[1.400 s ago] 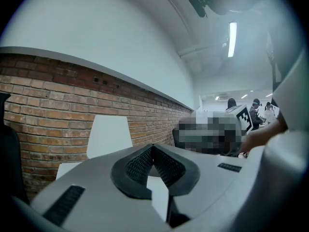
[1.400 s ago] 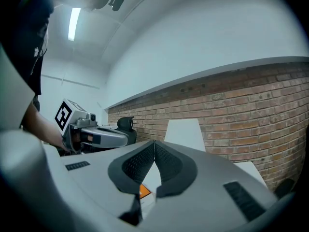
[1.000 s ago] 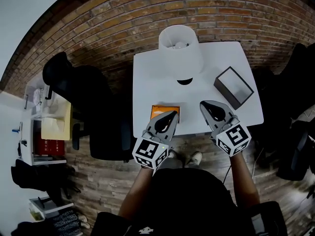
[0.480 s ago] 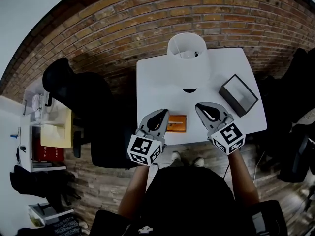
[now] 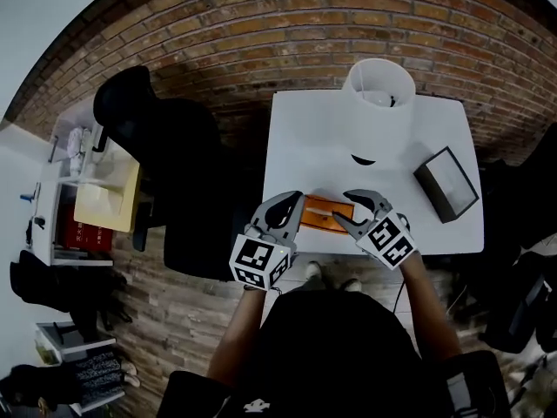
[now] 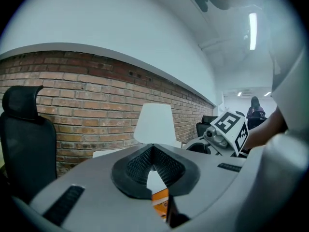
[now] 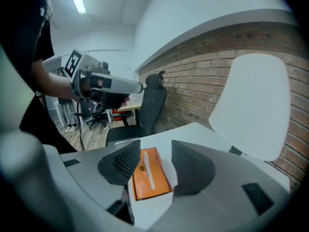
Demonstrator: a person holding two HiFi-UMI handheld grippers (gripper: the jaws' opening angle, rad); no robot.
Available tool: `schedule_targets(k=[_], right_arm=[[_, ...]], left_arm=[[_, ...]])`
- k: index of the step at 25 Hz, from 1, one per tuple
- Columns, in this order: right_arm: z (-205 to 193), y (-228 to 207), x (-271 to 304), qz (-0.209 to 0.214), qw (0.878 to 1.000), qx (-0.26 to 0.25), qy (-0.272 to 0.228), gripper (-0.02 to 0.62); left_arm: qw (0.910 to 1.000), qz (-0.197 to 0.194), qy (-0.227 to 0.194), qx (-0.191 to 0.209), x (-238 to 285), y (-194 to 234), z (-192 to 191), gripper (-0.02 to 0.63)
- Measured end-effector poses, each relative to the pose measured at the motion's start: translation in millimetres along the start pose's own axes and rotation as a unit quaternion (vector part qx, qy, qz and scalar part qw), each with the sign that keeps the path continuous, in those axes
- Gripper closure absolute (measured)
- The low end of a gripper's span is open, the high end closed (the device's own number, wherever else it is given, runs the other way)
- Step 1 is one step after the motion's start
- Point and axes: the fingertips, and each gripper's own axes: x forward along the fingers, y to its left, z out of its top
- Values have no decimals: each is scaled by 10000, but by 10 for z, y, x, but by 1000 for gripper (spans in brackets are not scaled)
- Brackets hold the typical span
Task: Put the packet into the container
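An orange packet (image 5: 324, 213) lies flat near the front edge of the white table (image 5: 305, 146). My right gripper (image 5: 348, 210) is at the packet's right end; its jaws are opening, and the orange packet (image 7: 148, 173) lies between and below them with no pad pressing on it. My left gripper (image 5: 292, 209) is at the packet's left end with its jaws shut and tips touching (image 6: 153, 147); a corner of the packet (image 6: 161, 201) shows under them. The container, a dark open box (image 5: 446, 184), stands at the table's right edge, well away from both grippers.
A white lamp shade (image 5: 378, 103) stands at the back of the table, between the packet and the brick wall. A black office chair (image 5: 178, 172) is left of the table. A side desk with a yellowish box (image 5: 104, 198) is further left.
The right gripper moved left onto the packet's right end and its jaws parted. The left gripper stayed shut at the packet's left end. The head view has shifted, so the table sits further right.
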Motion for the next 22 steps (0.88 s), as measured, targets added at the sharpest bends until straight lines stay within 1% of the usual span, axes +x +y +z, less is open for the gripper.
schedule_targets(k=[2,5,6,8,11,14,17,22], right_arm=[[-115,84,173,253,9991,-157,296,364],[-382,224,425,615,9937,-393,853,214],[-467,269,497,714,9908,-506,1031,189],[-632,325,641,857,9844,-726,1356,163],[-924,344,838,934,9752,-891,1801,108],[-1114,340,966,932,9709,-873,2026,74],[-1229,315,1026,921,9689,-789,2157,72],[-1265,308,1077,896,9679,-791,2212,72]], left_arm=[[9999,83,59,-13,-58,58,-64,600],[9997,200,118,-16,-170,113,-160,600],[9996,246,140,-34,-207,130,-196,600],[9991,360,201,-113,-268,174,-280,600],[9984,455,294,-186,-344,212,-396,600],[9980,459,288,-312,-409,223,-439,600],[9977,503,263,-370,-425,246,-447,600],[9972,547,282,-422,-431,290,-489,600]])
